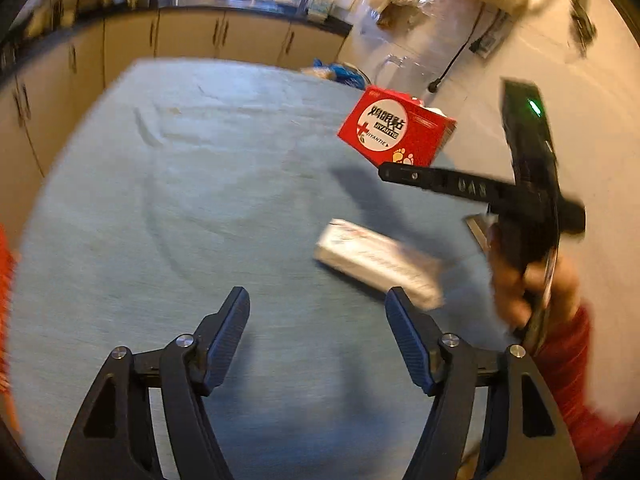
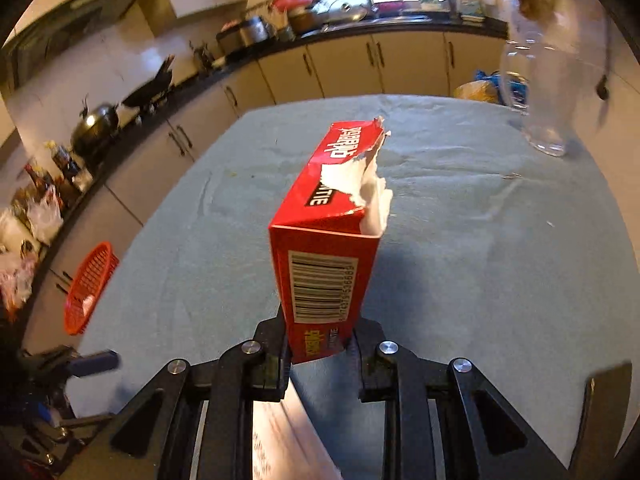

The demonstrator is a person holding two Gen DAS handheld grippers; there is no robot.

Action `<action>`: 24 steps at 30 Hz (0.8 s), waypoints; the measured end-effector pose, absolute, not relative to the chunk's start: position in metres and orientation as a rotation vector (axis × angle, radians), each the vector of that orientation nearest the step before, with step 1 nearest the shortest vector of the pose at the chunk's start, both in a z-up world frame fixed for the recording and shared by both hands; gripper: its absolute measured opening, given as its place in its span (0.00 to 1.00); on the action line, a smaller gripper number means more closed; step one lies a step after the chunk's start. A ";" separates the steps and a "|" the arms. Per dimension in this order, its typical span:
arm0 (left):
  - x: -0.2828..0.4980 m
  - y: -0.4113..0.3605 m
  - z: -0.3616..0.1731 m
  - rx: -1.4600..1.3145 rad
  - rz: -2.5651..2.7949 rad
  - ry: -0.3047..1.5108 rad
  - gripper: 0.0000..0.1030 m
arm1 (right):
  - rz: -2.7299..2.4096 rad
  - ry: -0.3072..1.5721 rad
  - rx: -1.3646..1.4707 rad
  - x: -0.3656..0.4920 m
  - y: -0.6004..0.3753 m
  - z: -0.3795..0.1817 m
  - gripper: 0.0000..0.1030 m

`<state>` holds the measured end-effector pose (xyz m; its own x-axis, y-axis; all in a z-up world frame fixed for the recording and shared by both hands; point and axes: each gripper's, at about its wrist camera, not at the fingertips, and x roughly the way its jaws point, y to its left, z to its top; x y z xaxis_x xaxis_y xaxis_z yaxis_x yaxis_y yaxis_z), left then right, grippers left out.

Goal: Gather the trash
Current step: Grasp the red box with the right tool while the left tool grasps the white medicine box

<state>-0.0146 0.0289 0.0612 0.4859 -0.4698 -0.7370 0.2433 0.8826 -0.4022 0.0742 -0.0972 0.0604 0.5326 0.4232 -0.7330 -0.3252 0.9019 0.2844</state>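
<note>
A torn red carton (image 2: pixel 328 236) is clamped between the fingers of my right gripper (image 2: pixel 320 344) and held above the blue tablecloth (image 2: pixel 480 240). In the left wrist view the same red carton (image 1: pixel 394 130) hangs in the air at the tip of the right gripper (image 1: pixel 394 170), at the table's right side. A white box (image 1: pixel 378 262) lies on the cloth (image 1: pixel 200 200) just ahead and right of my left gripper (image 1: pixel 318 300), which is open and empty. Part of the white box shows under the right gripper (image 2: pixel 292 436).
A red basket (image 2: pixel 90 288) sits at the table's left edge. A clear plastic bottle (image 2: pixel 536 96) stands at the far right, with blue and yellow bags (image 2: pixel 484 84) behind it. Kitchen counters (image 2: pixel 280 56) run around the table's left and far sides.
</note>
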 end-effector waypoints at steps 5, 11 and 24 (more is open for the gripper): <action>0.009 0.011 0.044 -0.514 -0.475 1.128 0.68 | 0.395 0.843 0.172 0.051 -0.122 0.074 0.24; 0.015 -0.005 0.024 -0.687 -0.436 1.166 0.67 | 0.414 0.804 0.213 0.033 -0.141 0.079 0.24; 0.027 -0.026 -0.002 -0.822 -0.359 1.121 0.47 | 0.455 0.769 0.278 0.008 -0.163 0.080 0.24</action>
<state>0.0272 -0.0264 -0.0022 0.4185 -0.6345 -0.6499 -0.1388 0.6624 -0.7361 0.0080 -0.1635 0.0798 0.6291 0.4906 -0.6030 -0.2923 0.8680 0.4013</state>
